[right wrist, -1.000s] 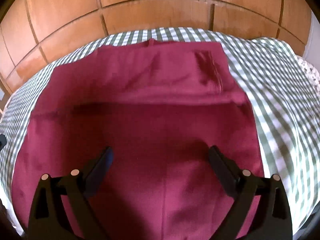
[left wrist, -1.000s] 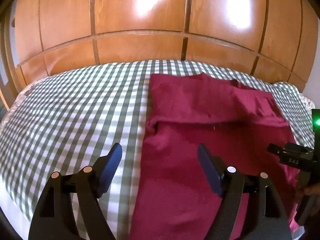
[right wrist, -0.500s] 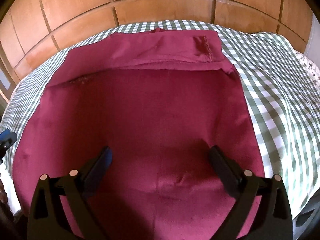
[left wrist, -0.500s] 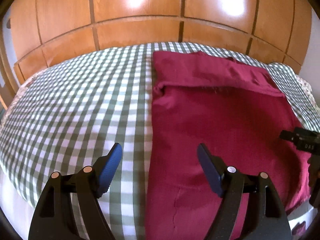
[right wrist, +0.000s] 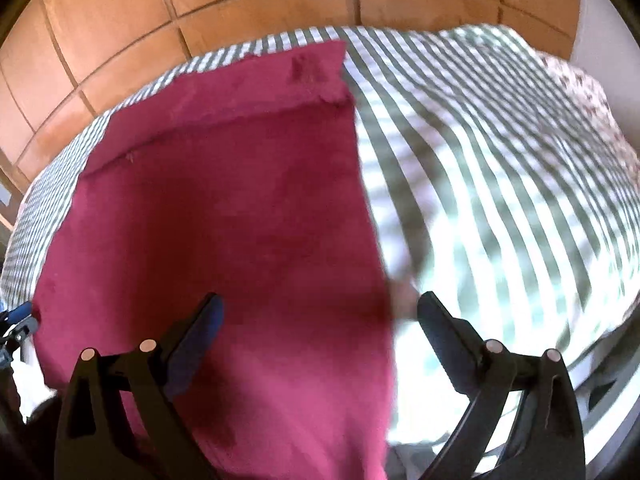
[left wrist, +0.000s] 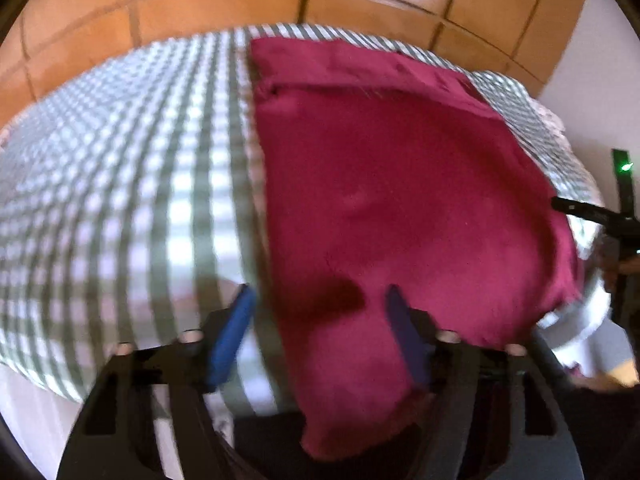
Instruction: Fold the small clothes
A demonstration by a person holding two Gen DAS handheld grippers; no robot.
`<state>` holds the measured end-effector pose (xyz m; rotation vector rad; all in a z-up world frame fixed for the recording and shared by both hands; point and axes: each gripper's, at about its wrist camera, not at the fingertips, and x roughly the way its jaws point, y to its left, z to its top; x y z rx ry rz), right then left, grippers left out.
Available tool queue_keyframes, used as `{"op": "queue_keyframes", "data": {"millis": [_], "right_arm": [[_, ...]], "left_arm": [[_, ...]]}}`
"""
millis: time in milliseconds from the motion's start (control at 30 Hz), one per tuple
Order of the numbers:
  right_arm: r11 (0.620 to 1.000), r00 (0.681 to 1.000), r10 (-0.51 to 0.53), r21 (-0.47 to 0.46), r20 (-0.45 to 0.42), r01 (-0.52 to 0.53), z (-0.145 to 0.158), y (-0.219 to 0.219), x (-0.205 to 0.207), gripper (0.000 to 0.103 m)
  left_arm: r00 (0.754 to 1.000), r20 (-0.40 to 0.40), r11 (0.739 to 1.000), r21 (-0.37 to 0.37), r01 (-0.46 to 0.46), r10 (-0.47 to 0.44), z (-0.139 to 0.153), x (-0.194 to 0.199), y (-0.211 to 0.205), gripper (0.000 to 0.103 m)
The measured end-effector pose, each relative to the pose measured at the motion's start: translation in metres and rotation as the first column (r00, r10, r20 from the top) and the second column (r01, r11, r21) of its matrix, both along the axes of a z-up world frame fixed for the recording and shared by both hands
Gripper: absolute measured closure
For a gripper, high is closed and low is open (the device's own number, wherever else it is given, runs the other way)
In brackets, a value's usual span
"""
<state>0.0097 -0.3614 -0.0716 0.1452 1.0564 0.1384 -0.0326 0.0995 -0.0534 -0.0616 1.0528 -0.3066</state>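
Garment: maroon cloth (left wrist: pixel 392 200) flat on checked bedspread (left wrist: pixel 120 200), folded band at 12 o'clock.
My left gripper (left wrist: pixel 320 320): released, straddling near-left edge.
My right gripper (right wrist: pixel 320 320): released, straddling near-right edge.

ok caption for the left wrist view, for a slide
Open left gripper straddling the near left edge of a maroon garment on a checked bedspread.

A bed (left wrist: pixel 120 168) carries everything here, its top covered by a green-and-white checked sheet (right wrist: pixel 500 184) that runs back to the wooden panelled wall behind. Flat on the sheet lies a dark red garment (left wrist: pixel 392 200), its far end folded over into a band and its near end hanging off the bed's front edge. At the far right corner a flowered fabric (right wrist: pixel 592 92) shows beside the checked sheet.
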Motion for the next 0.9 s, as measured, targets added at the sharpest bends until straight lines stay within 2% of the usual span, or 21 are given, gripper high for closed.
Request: {"op": "queue_keyframes", "data": {"millis": [133, 167, 233, 300, 333, 367, 433, 467, 600, 700, 800, 900], "right_arm": [[0.999, 0.997, 0.033, 0.026, -0.069, -0.031, -0.012, -0.002, -0.028, 0.027], [0.999, 0.995, 0.049, 0.027, -0.084, -0.047, -0.015, -0.001, -0.032, 0.033], [0.997, 0.99, 0.075, 0.021, -0.118, -0.073, -0.022, 0.002, -0.041, 0.046], [0.995, 0.984, 0.102, 0.031, -0.144, -0.098, -0.025, 0.003, -0.046, 0.073], [0.991, 0.981, 0.123, 0.067, -0.151, -0.114, -0.022, 0.003, -0.047, 0.086], [0.987, 0.981, 0.139, 0.105, -0.139, -0.125, -0.016, 0.003, -0.046, 0.095], [0.973, 0.982, 0.167, 0.174, -0.083, -0.151, 0.002, 0.005, -0.042, 0.095], [0.966, 0.984, 0.17, 0.205, -0.055, -0.156, 0.011, 0.005, -0.039, 0.095], [0.935, 0.989, 0.144, 0.321, 0.046, -0.151, 0.038, 0.004, -0.009, 0.096], [0.921, 0.993, 0.087, 0.374, 0.078, -0.11, 0.046, 0.003, 0.033, 0.096], [0.922, 0.997, 0.035, 0.383, 0.073, -0.061, 0.045, -0.001, 0.068, 0.096], [0.922, 0.998, -0.024, 0.388, 0.063, -0.002, 0.043, -0.007, 0.106, 0.093]], "left_arm": [[0.998, -0.053, 0.998, -0.059, 0.031, -0.034, -0.009, -0.01, 0.001, 0.072], [0.997, -0.059, 0.997, -0.071, 0.036, -0.04, -0.01, -0.011, 0.002, 0.082], [0.996, -0.067, 0.993, -0.105, 0.045, -0.052, -0.009, -0.011, 0.003, 0.091], [0.996, -0.058, 0.989, -0.141, 0.053, -0.062, -0.004, -0.014, 0.005, 0.094], [0.996, -0.051, 0.985, -0.161, 0.059, -0.068, 0.001, -0.014, 0.006, 0.094], [0.997, -0.042, 0.98, -0.189, 0.059, -0.069, 0.007, -0.012, 0.01, 0.094], [0.998, -0.021, 0.963, -0.263, 0.053, -0.061, 0.02, -0.007, 0.017, 0.094], [0.999, -0.005, 0.946, -0.319, 0.046, -0.05, 0.029, -0.003, 0.022, 0.094], [1.0, 0.009, 0.911, -0.412, 0.02, -0.018, 0.044, 0.021, 0.03, 0.094], [1.0, 0.002, 0.89, -0.457, -0.017, 0.02, 0.049, 0.05, 0.033, 0.094], [0.997, -0.022, 0.872, -0.485, -0.074, 0.073, 0.047, 0.083, 0.036, 0.094], [0.983, -0.084, 0.856, -0.485, -0.183, 0.162, 0.037, 0.122, 0.044, 0.094]]}}
